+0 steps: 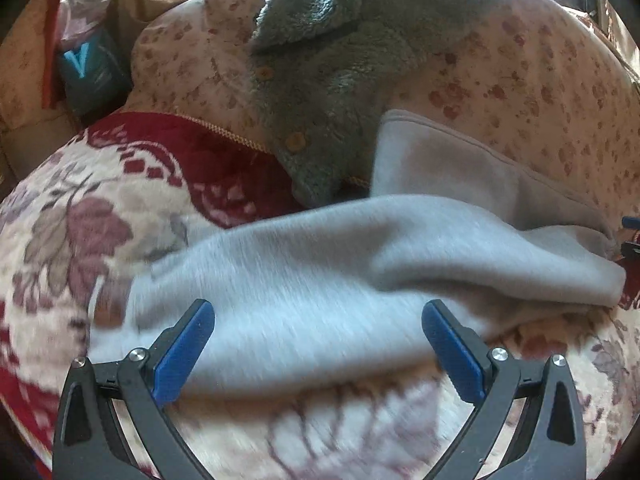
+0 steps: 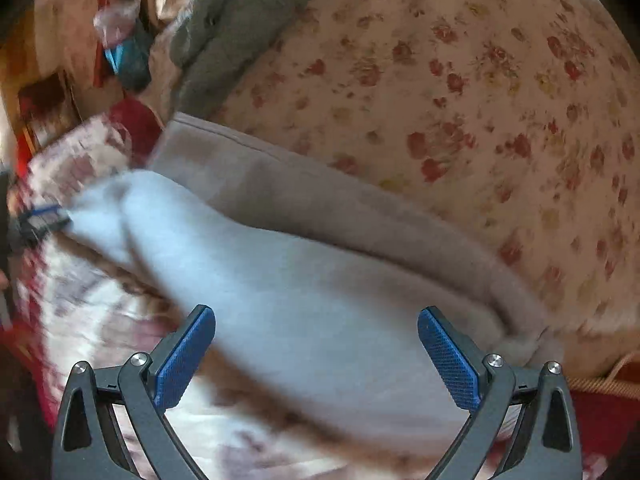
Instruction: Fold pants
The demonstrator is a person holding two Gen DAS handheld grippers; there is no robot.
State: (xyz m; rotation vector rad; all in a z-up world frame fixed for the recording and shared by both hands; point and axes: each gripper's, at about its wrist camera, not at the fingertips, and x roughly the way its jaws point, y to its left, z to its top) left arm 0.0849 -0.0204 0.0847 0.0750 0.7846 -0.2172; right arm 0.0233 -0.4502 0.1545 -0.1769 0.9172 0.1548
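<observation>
Left wrist view shows the left gripper [image 1: 318, 314] spread wide, holding nothing, above grey pants [image 1: 320, 280] on a floral blanket [image 1: 72, 220]. Right gripper [image 2: 316, 320] likewise gapes empty over them

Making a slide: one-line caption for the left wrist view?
Open left gripper above grey pants lying on a floral blanket.

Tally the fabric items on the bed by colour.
Light grey fleece pants: 1
Grey-green fuzzy buttoned garment: 1
Cream sheet with small red flowers: 1
Red-and-cream floral plush blanket: 1
Total: 4
</observation>
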